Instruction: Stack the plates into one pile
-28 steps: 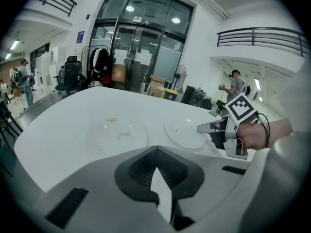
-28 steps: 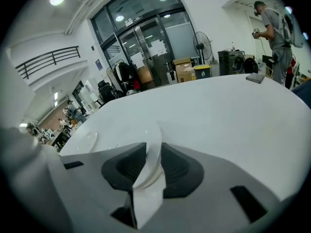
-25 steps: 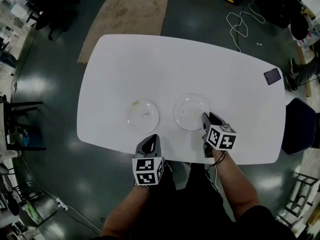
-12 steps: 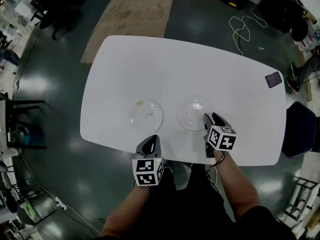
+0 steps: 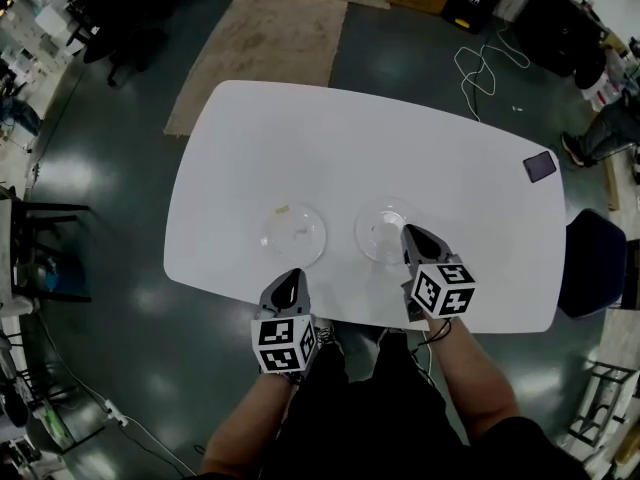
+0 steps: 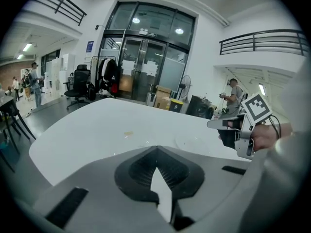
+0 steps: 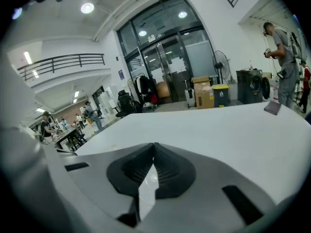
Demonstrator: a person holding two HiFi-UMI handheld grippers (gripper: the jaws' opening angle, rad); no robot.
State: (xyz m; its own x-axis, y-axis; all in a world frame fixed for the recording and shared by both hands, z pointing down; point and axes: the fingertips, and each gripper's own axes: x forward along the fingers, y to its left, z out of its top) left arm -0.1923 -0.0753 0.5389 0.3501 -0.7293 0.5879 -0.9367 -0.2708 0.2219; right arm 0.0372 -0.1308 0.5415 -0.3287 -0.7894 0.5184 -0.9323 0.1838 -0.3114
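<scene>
Two clear plates lie side by side on the white table (image 5: 330, 138). The left plate (image 5: 293, 234) has a small yellow speck at its far left rim. The right plate (image 5: 383, 230) lies flat too. My left gripper (image 5: 291, 279) hovers shut over the table's near edge, just short of the left plate, and holds nothing. My right gripper (image 5: 407, 234) is raised above the right plate's near right rim, its jaws shut, with no plate seen gripped. The left gripper view shows the right gripper (image 6: 210, 124) off to the right; both plates are faint there.
A dark phone-like slab (image 5: 540, 166) lies near the table's far right corner. A blue chair (image 5: 592, 266) stands at the right end, and a brown rug (image 5: 265, 38) and a white cable (image 5: 490, 43) lie on the floor beyond. People stand in the background.
My right gripper has risen towards the head camera, off the right plate's rim. My left gripper has shifted slightly up and left. Both plates lie where they were.
</scene>
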